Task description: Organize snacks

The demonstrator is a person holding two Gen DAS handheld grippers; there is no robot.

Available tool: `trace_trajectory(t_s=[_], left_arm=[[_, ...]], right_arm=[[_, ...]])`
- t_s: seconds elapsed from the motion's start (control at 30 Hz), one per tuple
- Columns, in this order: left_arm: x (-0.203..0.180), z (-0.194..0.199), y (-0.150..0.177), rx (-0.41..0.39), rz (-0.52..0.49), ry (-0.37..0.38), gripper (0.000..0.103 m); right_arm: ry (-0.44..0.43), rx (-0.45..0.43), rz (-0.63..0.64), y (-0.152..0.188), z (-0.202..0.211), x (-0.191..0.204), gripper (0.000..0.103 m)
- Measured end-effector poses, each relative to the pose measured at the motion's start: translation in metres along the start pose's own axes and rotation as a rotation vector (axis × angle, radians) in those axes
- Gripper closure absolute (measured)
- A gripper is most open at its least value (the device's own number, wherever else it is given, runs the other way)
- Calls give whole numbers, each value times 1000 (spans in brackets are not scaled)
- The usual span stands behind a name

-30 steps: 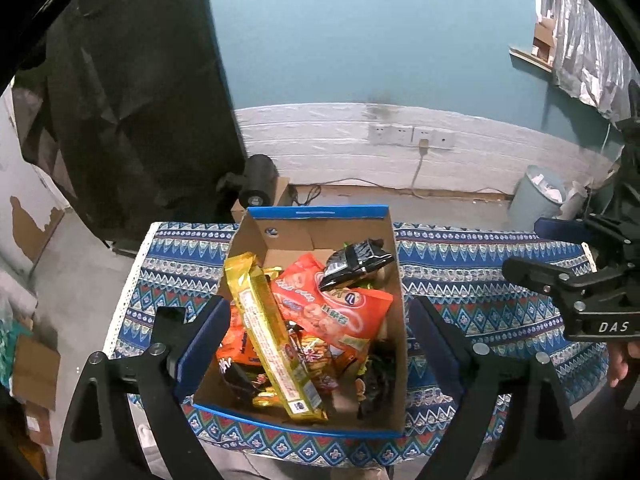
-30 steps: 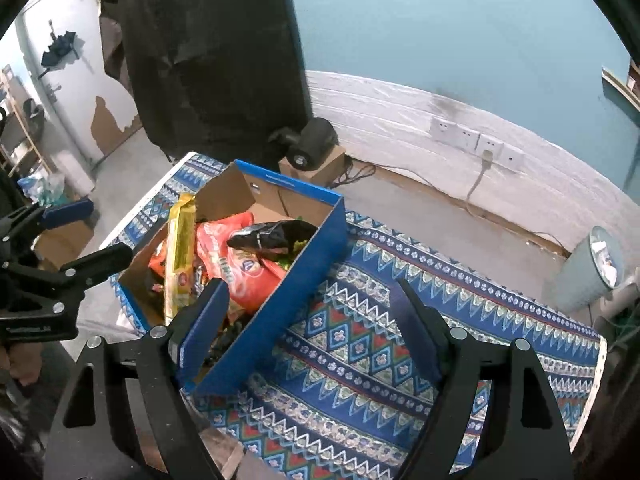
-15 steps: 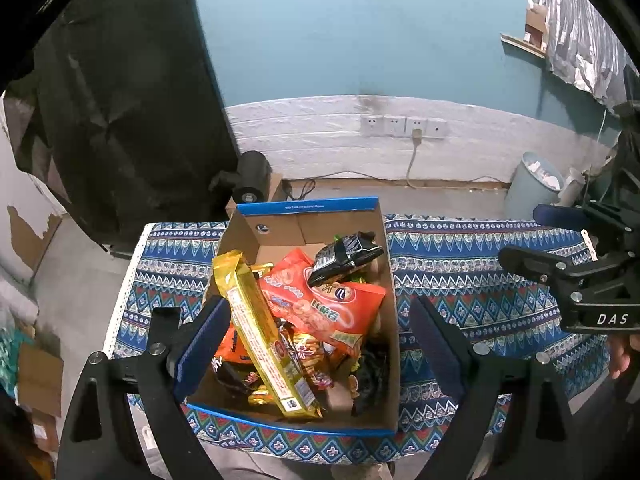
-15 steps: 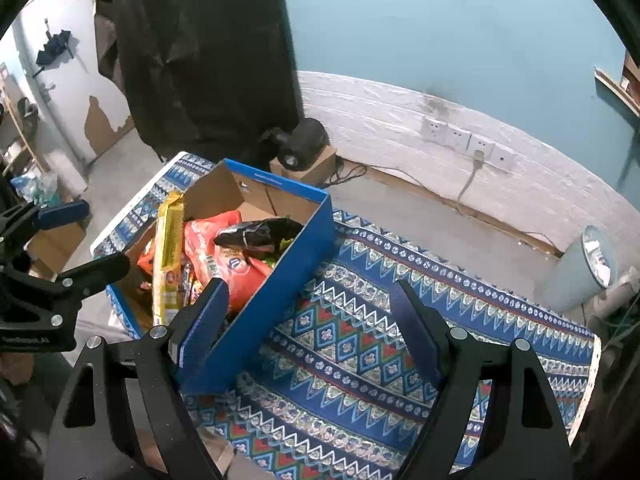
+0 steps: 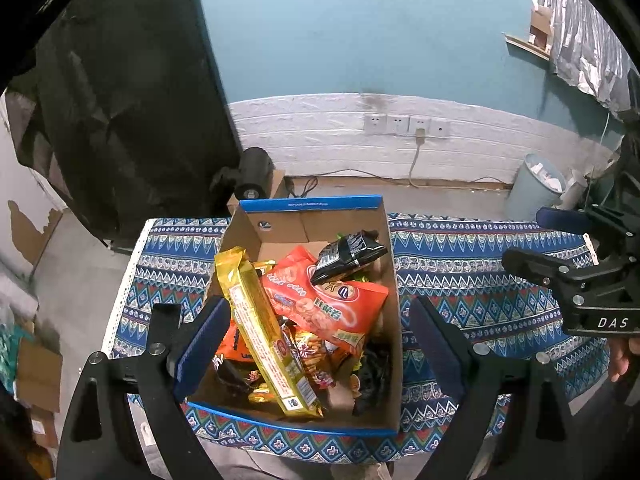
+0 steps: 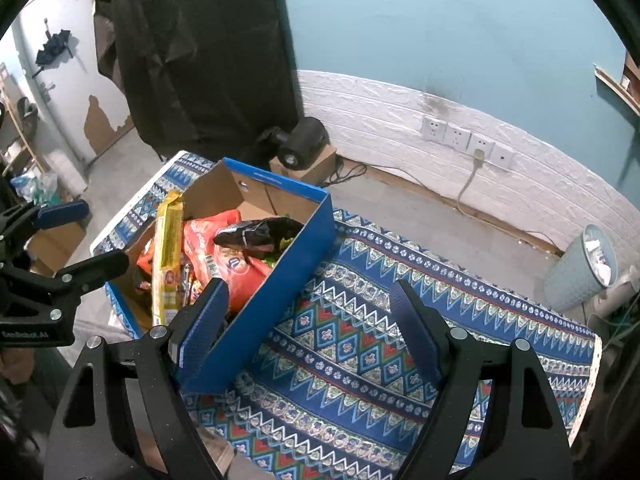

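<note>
An open cardboard box with a blue rim (image 5: pixel 312 203) sits on the patterned tablecloth (image 5: pixel 480 280), heaped with snacks. Among them are a long gold pack (image 5: pixel 260 320), an orange-red bag (image 5: pixel 324 300) and a black packet (image 5: pixel 348 254) on top. My left gripper (image 5: pixel 319 304) hovers open above the box's near end, its blue pads either side of the snacks and touching nothing. My right gripper (image 6: pixel 309 285) is open over the cloth beside the box's (image 6: pixel 280 280) right wall, holding nothing. Each gripper shows at the edge of the other's view.
The blue patterned cloth (image 6: pixel 360 340) stretches bare to the right of the box. Behind the table are a dark hanging cloth (image 5: pixel 120 120), a black cylindrical device on a carton (image 5: pixel 252 176), wall sockets (image 5: pixel 404 125) and a grey waste bin (image 5: pixel 536 184).
</note>
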State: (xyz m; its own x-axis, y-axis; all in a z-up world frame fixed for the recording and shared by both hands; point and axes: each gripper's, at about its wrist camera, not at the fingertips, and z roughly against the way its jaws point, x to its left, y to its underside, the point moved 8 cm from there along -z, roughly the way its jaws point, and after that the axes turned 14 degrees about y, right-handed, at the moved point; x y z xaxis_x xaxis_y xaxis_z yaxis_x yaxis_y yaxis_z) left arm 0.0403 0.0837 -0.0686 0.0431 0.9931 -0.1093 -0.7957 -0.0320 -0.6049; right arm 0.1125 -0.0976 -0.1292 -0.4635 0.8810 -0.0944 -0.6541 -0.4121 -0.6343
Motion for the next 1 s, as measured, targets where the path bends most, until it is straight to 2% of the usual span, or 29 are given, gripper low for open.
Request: trace_trajectory(t_s=[0.47,1.0], left_arm=[[4,2,2,3,29,12,11],[5,4,2,-2,36,-23,11]], right_arm=[[0,3,2,2,-1,2,21],[-3,2,16,5,-1,6,21]])
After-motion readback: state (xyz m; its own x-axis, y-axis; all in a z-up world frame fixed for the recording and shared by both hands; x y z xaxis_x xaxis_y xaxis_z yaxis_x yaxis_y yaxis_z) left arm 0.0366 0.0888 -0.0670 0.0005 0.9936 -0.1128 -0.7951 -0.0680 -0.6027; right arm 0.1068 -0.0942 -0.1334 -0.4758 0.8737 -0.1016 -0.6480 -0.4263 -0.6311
